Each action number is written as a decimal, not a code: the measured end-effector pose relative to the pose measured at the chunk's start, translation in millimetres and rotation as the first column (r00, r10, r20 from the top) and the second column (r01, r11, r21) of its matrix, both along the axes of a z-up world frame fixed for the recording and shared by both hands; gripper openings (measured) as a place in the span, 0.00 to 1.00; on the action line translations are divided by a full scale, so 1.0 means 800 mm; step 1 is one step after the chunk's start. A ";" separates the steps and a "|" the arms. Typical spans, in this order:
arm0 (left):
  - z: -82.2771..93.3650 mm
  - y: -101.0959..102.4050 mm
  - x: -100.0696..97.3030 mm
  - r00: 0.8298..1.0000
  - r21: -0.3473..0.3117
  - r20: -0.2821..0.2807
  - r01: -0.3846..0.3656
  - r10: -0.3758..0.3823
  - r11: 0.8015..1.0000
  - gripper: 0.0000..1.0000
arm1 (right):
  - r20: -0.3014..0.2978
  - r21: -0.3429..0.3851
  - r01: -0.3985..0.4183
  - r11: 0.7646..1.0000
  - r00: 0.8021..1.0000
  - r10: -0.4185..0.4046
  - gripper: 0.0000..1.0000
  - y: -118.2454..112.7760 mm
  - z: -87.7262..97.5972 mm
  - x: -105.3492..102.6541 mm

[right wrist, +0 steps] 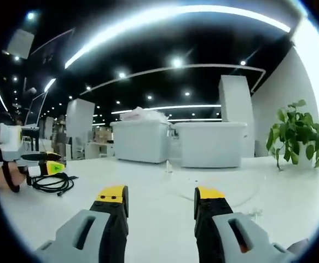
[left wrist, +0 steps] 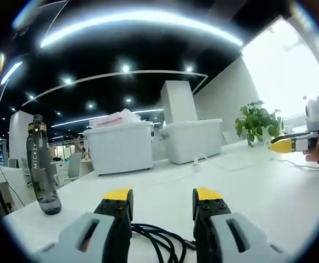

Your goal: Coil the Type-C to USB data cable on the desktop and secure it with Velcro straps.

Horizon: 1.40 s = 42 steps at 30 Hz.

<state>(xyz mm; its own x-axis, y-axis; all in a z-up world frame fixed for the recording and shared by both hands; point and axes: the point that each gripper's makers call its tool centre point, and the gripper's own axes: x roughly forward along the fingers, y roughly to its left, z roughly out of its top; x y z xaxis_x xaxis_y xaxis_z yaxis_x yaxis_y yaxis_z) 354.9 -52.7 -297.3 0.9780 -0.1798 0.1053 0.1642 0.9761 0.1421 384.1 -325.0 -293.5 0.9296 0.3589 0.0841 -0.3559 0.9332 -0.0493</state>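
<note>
An open-plan office: a long white tabletop point(right wrist: 164, 197) under a dark ceiling with curved light strips point(right wrist: 164, 16) and spot lamps; behind the tabletop stand white storage bins point(right wrist: 211, 143); a potted plant point(right wrist: 295, 139) beside them near a bright window; further desks and chairs point(left wrist: 74, 163) beyond.

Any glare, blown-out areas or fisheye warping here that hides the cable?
Left gripper view: the window at the upper right is blown out, the ceiling light strips bow into arcs, yet the black cable between the jaws stays sharp. Right gripper view: the same curved strips, glare along the right edge, and the cable is small but readable.
</note>
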 end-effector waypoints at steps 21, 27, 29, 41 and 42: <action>-0.003 -0.006 -0.001 1.000 0.016 -0.008 0.011 -0.011 1.000 0.44 | -0.006 0.015 0.007 1.000 1.000 -0.007 0.47 -0.003 -0.001 -0.001; -0.003 -0.005 0.000 1.000 0.013 -0.009 0.010 -0.009 1.000 0.44 | 0.005 0.037 0.030 0.999 1.000 -0.030 0.48 -0.014 0.007 0.001; -0.004 -0.006 0.000 1.000 0.013 -0.011 0.013 -0.013 1.000 0.44 | 0.001 0.047 0.032 0.998 0.999 -0.032 0.48 -0.015 0.006 0.001; -0.005 -0.006 0.001 1.000 0.005 -0.018 0.012 -0.012 1.000 0.44 | -0.023 0.036 0.006 0.999 1.000 -0.006 0.48 -0.005 -0.003 0.000; -0.006 -0.006 0.001 1.000 0.005 -0.019 0.013 -0.013 1.000 0.44 | -0.022 0.037 0.007 0.999 1.000 -0.006 0.48 -0.005 -0.003 0.000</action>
<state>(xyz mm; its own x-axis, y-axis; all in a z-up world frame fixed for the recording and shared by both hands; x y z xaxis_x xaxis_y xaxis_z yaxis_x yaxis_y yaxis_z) 355.3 -57.2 -301.8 0.9775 -0.1925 0.0863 0.1790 0.9733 0.1435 384.0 -329.1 -295.5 0.9336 0.3499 0.0770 -0.3504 0.9366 -0.0067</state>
